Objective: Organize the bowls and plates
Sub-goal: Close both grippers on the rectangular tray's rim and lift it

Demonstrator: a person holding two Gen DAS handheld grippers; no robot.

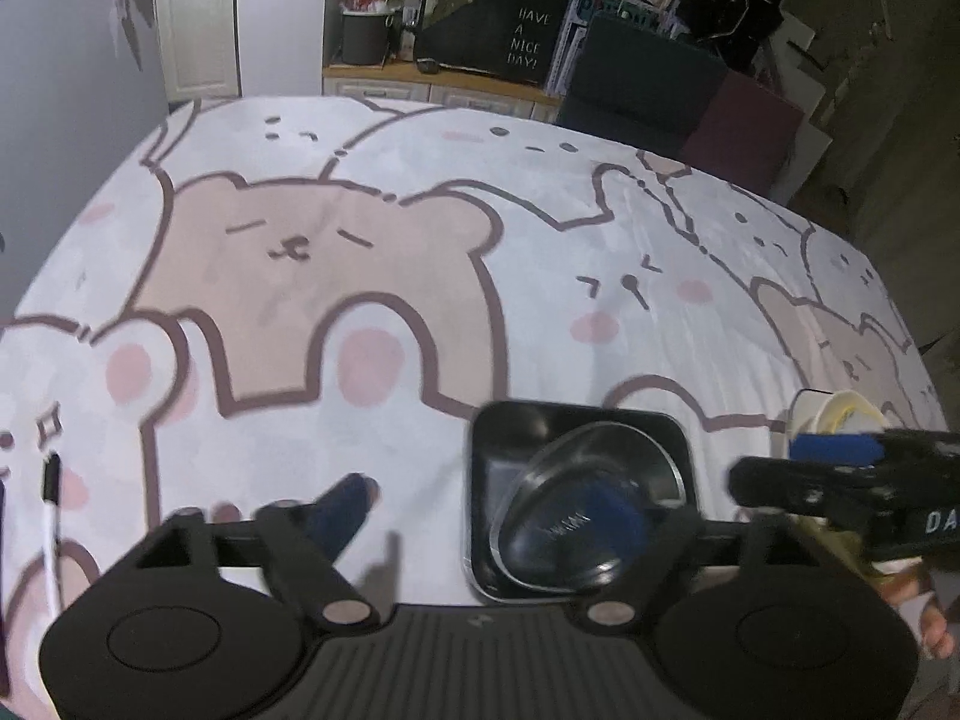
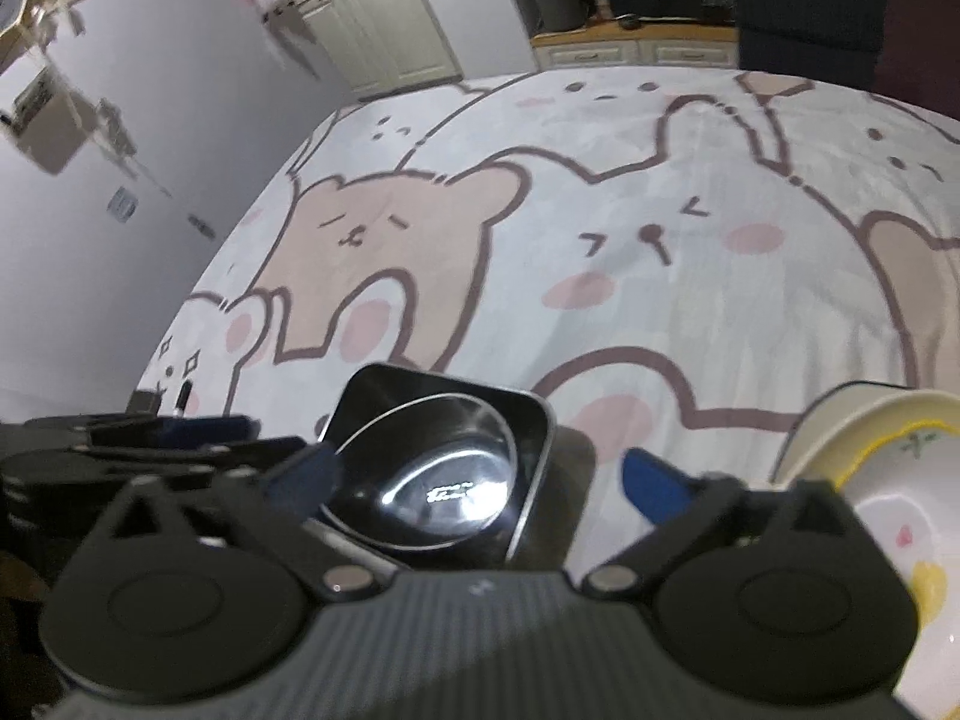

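The left gripper (image 1: 489, 510) has its fingers (image 1: 345, 507) spread wide, gripping nothing; the right gripper (image 2: 480, 480) likewise, its fingers (image 2: 654, 483) blue-padded. Between both pairs sits a shiny round steel bowl (image 2: 447, 471), tilted inside a square black tray (image 2: 537, 420) on the bear-print table (image 2: 690, 300). A white ceramic bowl (image 2: 888, 480) with yellow trim, cut off, lies right.
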